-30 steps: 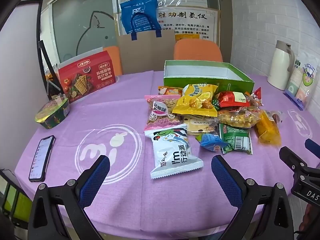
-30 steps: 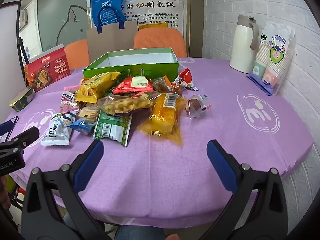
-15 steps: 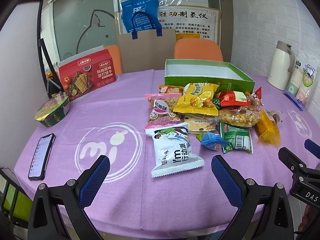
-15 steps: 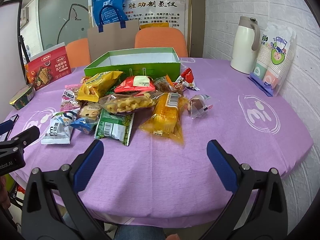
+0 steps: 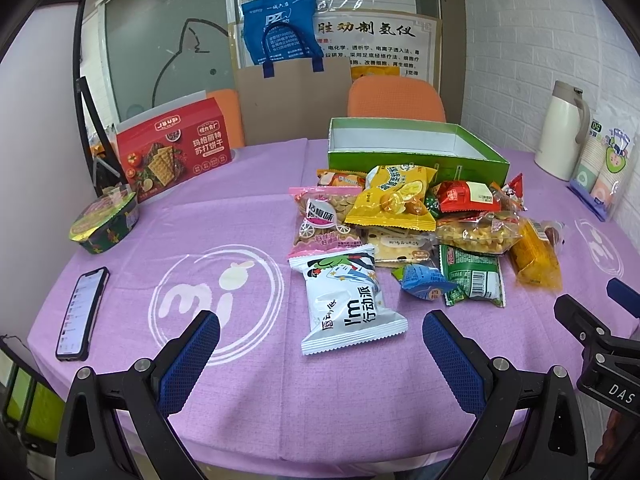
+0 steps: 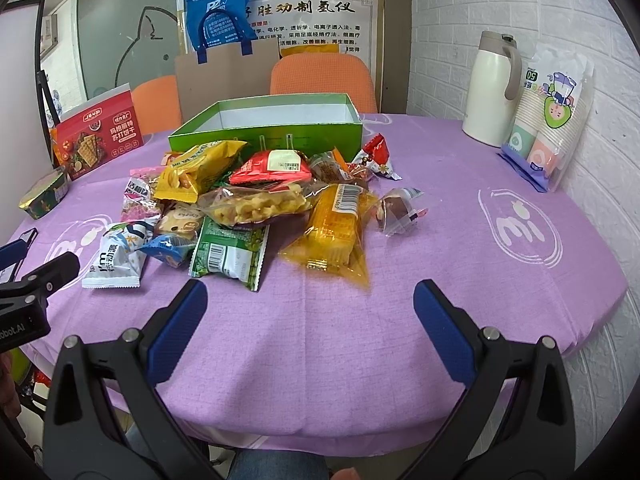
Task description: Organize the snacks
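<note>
Left gripper (image 5: 320, 340) and right gripper (image 6: 310, 304) hover at the worktop's (image 6: 460, 240) near edge, jaws wide, empty, facing the snack pile (image 6: 256, 204).

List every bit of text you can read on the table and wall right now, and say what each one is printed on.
"I'm 行动派": white snack packet.
"玛格丽特 苏打饼干": red cracker box.
"PZ": blue tote bag.
"胜功制氢仪": wall poster.
"50": paper cup pack.
"mi": logo on the purple tablecloth.
"DAS": right gripper's body, cut off.
Poster small print, barcodes, phone screen: too small to read.
</note>
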The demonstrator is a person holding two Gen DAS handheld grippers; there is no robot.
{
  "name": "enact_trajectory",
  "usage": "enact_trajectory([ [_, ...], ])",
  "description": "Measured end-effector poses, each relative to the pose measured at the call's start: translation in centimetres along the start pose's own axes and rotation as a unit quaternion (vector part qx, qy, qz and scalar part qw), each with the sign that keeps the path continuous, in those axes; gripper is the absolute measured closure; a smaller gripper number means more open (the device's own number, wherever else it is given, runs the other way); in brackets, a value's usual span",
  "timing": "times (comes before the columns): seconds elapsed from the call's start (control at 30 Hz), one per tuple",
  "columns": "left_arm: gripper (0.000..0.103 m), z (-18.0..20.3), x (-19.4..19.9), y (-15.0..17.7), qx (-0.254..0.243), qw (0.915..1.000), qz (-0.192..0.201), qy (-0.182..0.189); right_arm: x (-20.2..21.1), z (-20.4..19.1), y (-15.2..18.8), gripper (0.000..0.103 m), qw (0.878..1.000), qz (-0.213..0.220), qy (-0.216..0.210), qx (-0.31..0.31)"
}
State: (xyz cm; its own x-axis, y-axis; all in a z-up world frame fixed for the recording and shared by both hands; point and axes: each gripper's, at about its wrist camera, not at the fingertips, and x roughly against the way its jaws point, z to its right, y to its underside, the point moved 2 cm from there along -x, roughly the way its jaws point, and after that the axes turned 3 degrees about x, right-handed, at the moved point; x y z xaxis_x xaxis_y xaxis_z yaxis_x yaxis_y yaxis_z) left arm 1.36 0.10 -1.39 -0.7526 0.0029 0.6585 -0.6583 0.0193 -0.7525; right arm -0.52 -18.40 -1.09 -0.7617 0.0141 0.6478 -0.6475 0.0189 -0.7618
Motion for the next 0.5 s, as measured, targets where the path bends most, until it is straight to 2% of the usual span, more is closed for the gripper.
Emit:
enact_trajectory([
  [0.5, 0.0, 0.3, -1.2, -0.2, -0.001, 0.9999, -0.011, 0.002, -1.0, -0.1, -0.2, 0.001, 1.0, -0.009, 0.0, 0.002],
])
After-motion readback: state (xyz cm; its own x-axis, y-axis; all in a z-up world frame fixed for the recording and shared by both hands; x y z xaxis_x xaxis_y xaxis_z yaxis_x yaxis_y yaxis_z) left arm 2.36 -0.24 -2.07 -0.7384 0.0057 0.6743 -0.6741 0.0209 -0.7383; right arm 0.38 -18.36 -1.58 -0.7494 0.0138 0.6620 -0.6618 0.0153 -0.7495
